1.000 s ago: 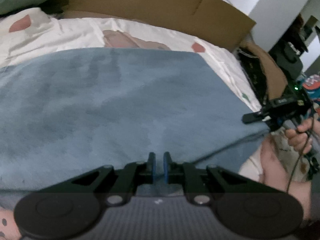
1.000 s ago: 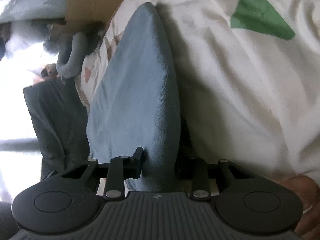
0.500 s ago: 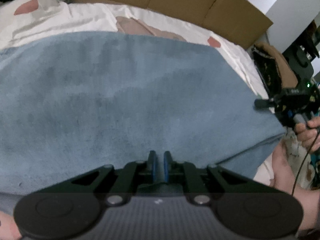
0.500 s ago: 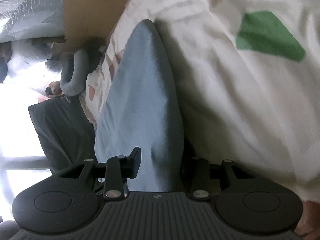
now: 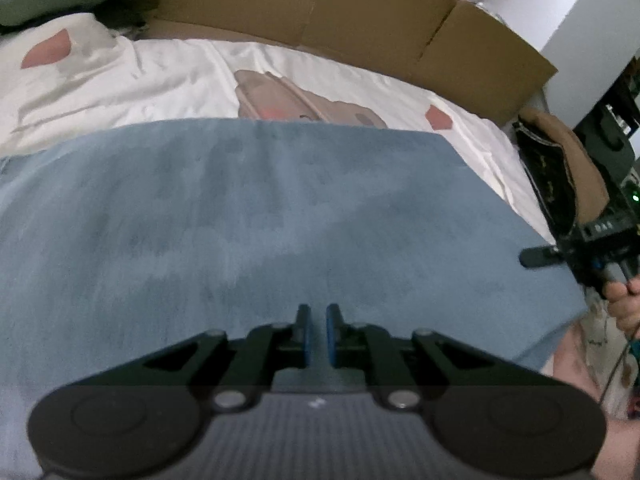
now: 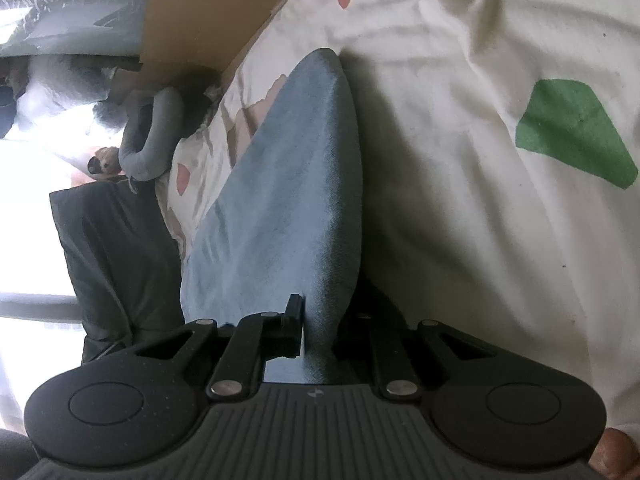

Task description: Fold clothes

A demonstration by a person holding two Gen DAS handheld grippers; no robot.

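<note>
A blue-grey garment [image 5: 280, 220] lies spread flat on the bed and fills the middle of the left wrist view. My left gripper [image 5: 316, 320] is shut at its near edge, with the fabric pinched between the blue pads. In the right wrist view the same garment [image 6: 288, 200] rises as a tall fold. My right gripper [image 6: 320, 320] is closing, the fold sits between its jaws, and its left finger [image 6: 294, 320] presses on the cloth. The other finger is hidden in shadow. A person's hand [image 5: 624, 304] holds that gripper at the garment's right corner.
A white bedsheet [image 5: 180, 80] with coloured patches lies under the garment. Cardboard boxes [image 5: 360, 12] line the bed's far side. A brown bag [image 5: 560, 168] sits at the right. A dark bag [image 6: 112, 260] and a grey stuffed item [image 6: 152, 136] are beyond the bed's edge.
The right gripper's jaws have narrowed onto the fold. The left gripper has shifted with the garment's near edge, and more bedsheet shows beyond the far edge.
</note>
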